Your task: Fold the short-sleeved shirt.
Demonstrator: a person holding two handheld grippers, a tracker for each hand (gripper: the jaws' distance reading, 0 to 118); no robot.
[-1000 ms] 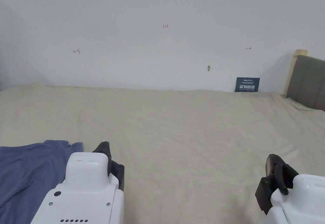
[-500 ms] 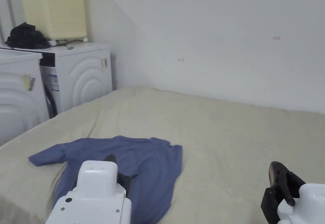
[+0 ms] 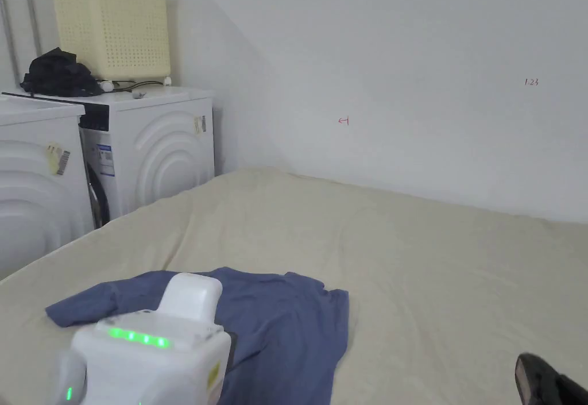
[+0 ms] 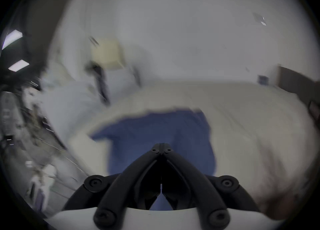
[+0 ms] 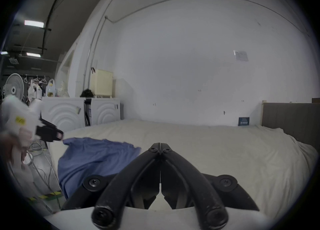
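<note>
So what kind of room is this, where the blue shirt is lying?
Probably a laundry or workshop room with a bed set up for practice: a sheet-covered bed holds the shirt, two washing machines stand beside it, and a laundry basket sits on top.

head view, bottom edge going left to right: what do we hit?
left gripper → blue shirt → bare bedsheet → right gripper, just its dark fingers at the corner.
</note>
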